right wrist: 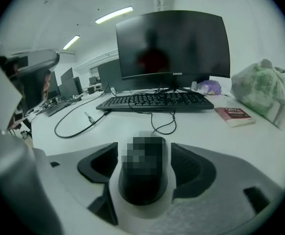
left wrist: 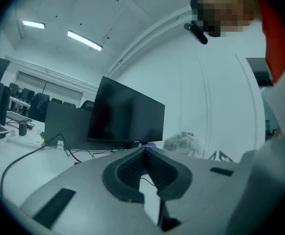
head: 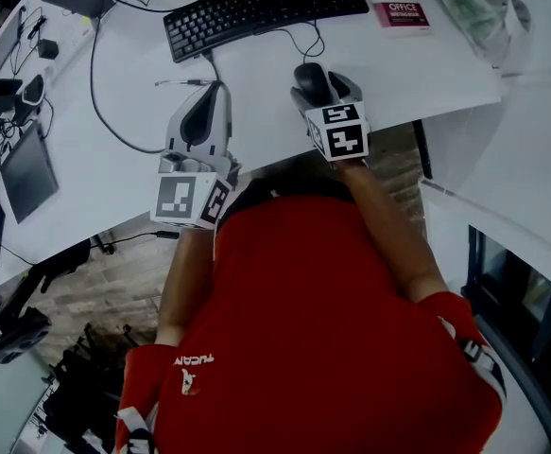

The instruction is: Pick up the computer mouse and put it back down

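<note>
My right tool (right wrist: pixel 144 153) stands wide open around the black rounded computer mouse (right wrist: pixel 143 182), its pads not pressing it; the mouse lies on the white counter (right wrist: pixel 230 141), near the black keyboard (right wrist: pixel 154 101). My left tool (left wrist: pixel 144 153) is closed and holds nothing.

In the head view the right gripper (head: pixel 324 83) covers the mouse's (head: pixel 309 76) near end; in the right gripper view a mosaic patch masks its front. The book's (right wrist: pixel 234 114) small print is unreadable (the bag (head: pixel 473 8) beside it runs off the head view's top edge).
</note>
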### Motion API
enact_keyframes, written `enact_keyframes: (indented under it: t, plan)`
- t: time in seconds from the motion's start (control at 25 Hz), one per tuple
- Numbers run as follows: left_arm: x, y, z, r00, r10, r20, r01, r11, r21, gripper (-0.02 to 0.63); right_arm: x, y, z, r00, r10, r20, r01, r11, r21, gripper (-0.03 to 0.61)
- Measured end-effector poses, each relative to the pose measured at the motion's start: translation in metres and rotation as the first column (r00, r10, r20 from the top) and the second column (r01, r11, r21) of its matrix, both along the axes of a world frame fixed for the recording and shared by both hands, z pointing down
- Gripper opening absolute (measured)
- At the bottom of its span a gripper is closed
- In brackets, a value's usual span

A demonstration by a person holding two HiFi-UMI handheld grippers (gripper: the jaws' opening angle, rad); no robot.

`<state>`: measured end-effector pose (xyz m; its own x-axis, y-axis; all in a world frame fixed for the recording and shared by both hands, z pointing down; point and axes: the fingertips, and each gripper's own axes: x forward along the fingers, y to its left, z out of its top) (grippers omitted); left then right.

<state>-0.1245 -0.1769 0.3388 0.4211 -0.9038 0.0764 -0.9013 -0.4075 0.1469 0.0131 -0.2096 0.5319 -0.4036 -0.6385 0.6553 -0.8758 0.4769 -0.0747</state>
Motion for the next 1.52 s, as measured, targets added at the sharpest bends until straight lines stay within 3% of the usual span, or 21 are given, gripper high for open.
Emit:
enact_keyframes:
  t: [0.4, 0.76, 1.2, 1.52]
  plan:
    - [-0.014, -0.007, 0.004, 1.0, 0.014, -0.022, -0.015, 1.0, -0.006, 0.009, -0.002, -0.005, 0.02, 0.996, 0.007, -0.088, -0.013, 0.998, -0.067, 0.317]
    - [-0.02, -0.006, 0.004, 0.999, 0.028, -0.025, -0.028, 1.0, -0.002, 0.009, -0.002, -0.005, 0.008, 0.999, 0.017, -0.031, -0.019, 0.998, -0.063, 0.301]
    - [-0.02, -0.001, -0.015, 0.999, 0.036, -0.035, -0.035, 0.999, 0.04, 0.009, -0.003, 0.009, -0.103, 0.987, 0.001, 0.16, -0.02, 0.993, 0.116, 0.301]
    - [-0.018, 0.005, -0.046, 0.998, 0.039, -0.044, -0.034, 0.994, 0.101, 0.009, 0.001, 0.025, -0.215, 0.962, -0.054, 0.267, -0.036, 0.947, 0.321, 0.301]
